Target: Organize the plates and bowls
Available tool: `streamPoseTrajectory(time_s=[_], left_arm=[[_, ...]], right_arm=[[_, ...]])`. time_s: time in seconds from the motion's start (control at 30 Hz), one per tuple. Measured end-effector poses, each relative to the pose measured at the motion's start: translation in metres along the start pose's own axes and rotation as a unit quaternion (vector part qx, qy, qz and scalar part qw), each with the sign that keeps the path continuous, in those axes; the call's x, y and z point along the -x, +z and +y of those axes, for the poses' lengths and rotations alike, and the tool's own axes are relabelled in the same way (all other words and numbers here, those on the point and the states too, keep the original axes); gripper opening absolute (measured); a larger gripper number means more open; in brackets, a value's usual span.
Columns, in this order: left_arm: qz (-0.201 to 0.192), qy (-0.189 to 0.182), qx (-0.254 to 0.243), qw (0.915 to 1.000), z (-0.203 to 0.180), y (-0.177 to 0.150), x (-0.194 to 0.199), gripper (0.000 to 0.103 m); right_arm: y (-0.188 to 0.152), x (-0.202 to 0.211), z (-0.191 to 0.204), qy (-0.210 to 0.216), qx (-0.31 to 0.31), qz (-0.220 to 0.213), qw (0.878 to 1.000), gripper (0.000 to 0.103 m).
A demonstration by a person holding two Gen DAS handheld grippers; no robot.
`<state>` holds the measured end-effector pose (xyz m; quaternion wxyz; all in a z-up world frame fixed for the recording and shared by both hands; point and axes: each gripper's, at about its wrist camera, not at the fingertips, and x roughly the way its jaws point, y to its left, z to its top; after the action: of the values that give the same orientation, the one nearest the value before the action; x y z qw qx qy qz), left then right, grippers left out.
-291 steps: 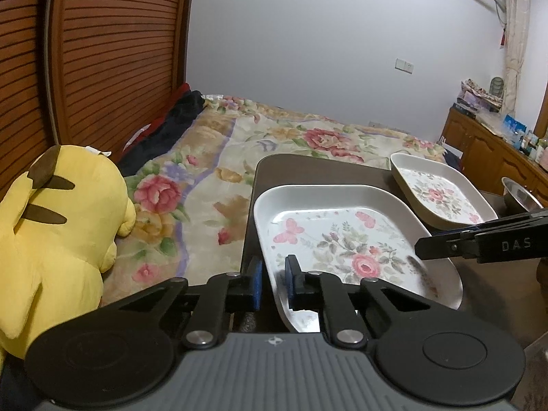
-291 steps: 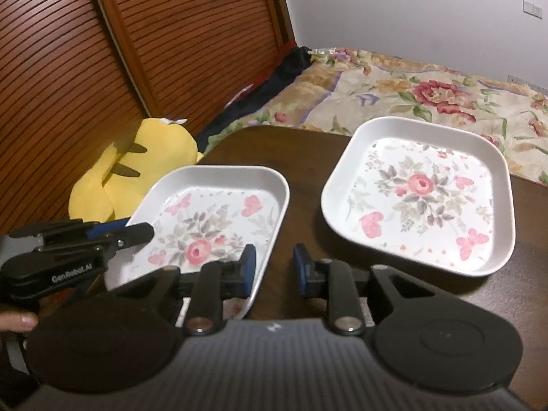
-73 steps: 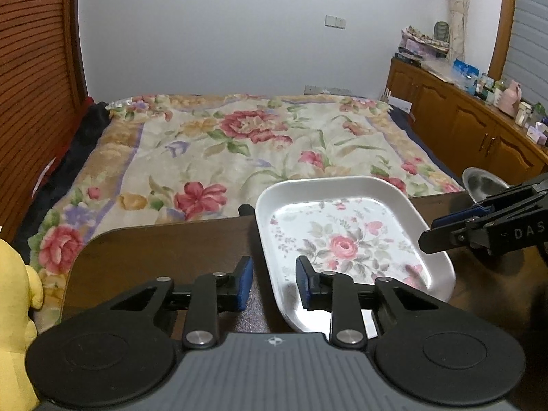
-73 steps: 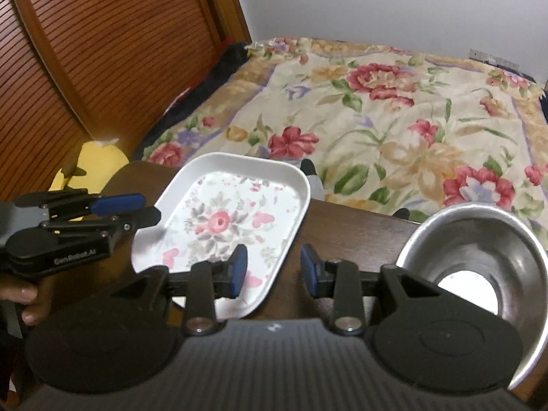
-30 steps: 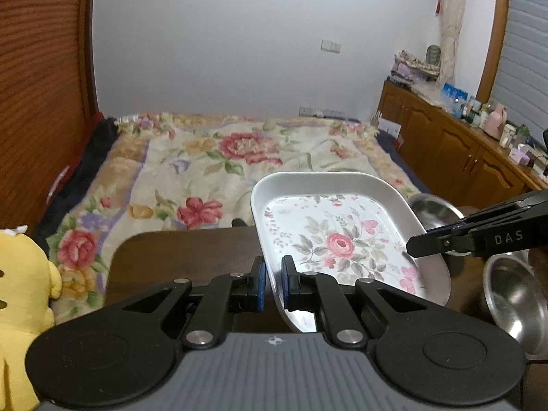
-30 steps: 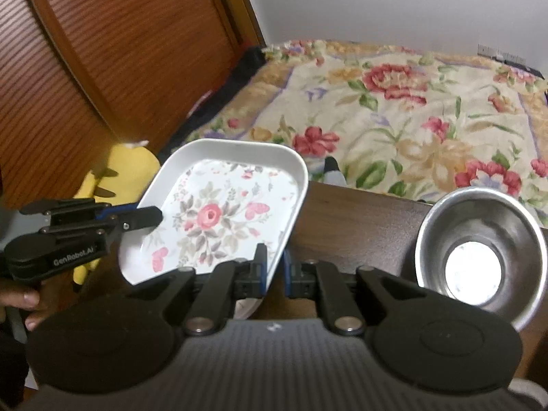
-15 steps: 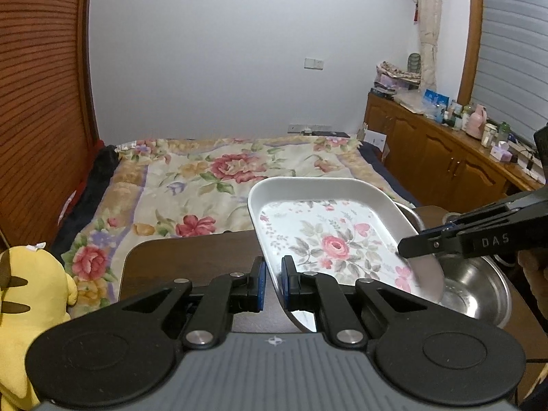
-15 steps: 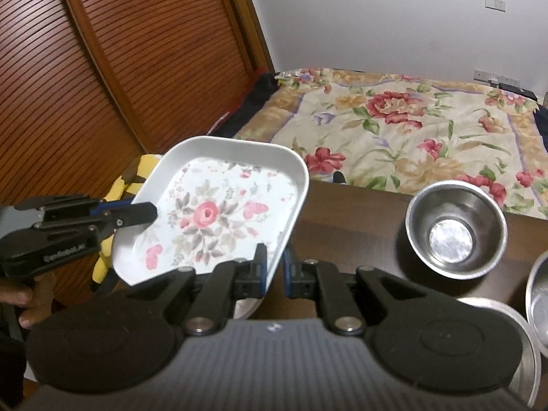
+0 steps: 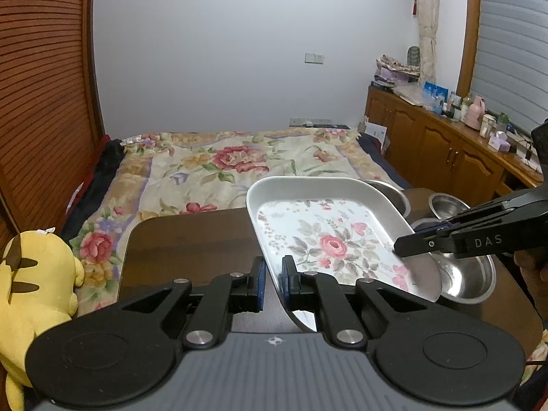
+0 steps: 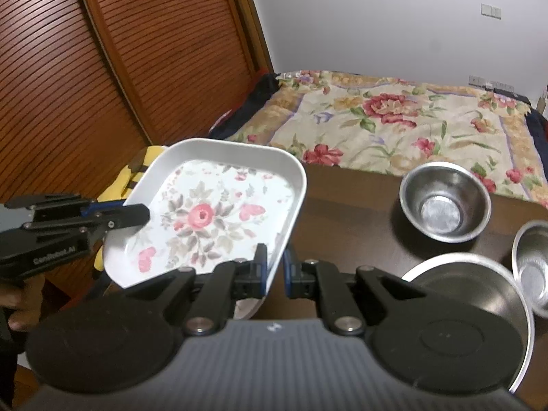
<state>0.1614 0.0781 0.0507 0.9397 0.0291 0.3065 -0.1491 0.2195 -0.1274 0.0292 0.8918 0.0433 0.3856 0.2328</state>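
Two grippers share one load: the floral plate (image 10: 219, 212) hangs clear of the table (image 10: 349, 205), tilted, with my left gripper (image 9: 272, 282) clamped on its left rim and my right gripper (image 10: 275, 275) clamped on the opposite rim. Whether a second plate sits nested under it I cannot tell. I judge it stiff and fairly light, likely melamine or glazed ware, so the raised rim is the only sensible hold; its smooth surface could slip between the pads if either hand twists. Beyond it, toward the table's right edge, stand steel bowls: a small bowl (image 10: 445, 202) near the far edge, a large bowl (image 10: 479, 284) nearest me, and another bowl (image 10: 534, 263) cut off by the frame. A yellow plush toy (image 9: 37, 284) sits off the table's left edge, with the flowered bed (image 9: 239, 161) past the far edge.
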Motion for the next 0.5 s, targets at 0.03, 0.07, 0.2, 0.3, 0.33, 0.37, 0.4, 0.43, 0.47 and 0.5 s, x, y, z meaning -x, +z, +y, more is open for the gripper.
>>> streamPoseTrajectory(time_s=[0.03, 0.07, 0.2, 0.3, 0.33, 0.37, 0.4, 0.43, 0.47, 0.5], left_arm=[[0.0, 0.001, 0.0, 1.0, -0.001, -0.001, 0.002, 0.011], [0.0, 0.001, 0.0, 1.0, -0.001, -0.002, 0.003, 0.011], [0.002, -0.001, 0.001, 1.0, -0.002, -0.004, 0.004, 0.011], [0.003, -0.004, 0.0, 1.0, -0.004, -0.006, 0.005, 0.011], [0.003, -0.005, 0.0, 1.0, -0.004, -0.008, 0.005, 0.011], [0.004, -0.006, -0.001, 1.0, -0.005, -0.01, 0.006, 0.011], [0.004, -0.006, -0.001, 1.0, -0.006, -0.012, 0.007, 0.011], [0.005, -0.006, -0.002, 1.0, -0.006, -0.015, 0.007, 0.011], [0.006, -0.006, -0.002, 1.0, -0.007, -0.018, 0.008, 0.011], [0.008, -0.007, -0.001, 0.9999, -0.007, -0.021, 0.008, 0.011]], right_arm=[[-0.003, 0.001, 0.0, 0.002, -0.001, 0.0, 1.0, 0.011], [-0.005, 0.003, 0.002, 0.003, -0.001, 0.001, 1.0, 0.011], [-0.012, 0.007, 0.003, 0.008, -0.002, 0.0, 1.0, 0.011], [-0.015, 0.011, 0.004, 0.009, -0.002, 0.001, 1.0, 0.011], [-0.016, 0.012, 0.004, 0.009, -0.001, 0.0, 1.0, 0.011], [-0.016, 0.012, 0.004, 0.009, -0.002, 0.001, 1.0, 0.011], [-0.017, 0.013, 0.004, 0.01, -0.003, 0.0, 1.0, 0.011], [-0.018, 0.013, 0.004, 0.01, -0.004, 0.0, 1.0, 0.011], [-0.02, 0.014, 0.005, 0.01, -0.005, 0.0, 1.0, 0.011], [-0.022, 0.015, 0.005, 0.01, -0.006, 0.001, 1.0, 0.011]])
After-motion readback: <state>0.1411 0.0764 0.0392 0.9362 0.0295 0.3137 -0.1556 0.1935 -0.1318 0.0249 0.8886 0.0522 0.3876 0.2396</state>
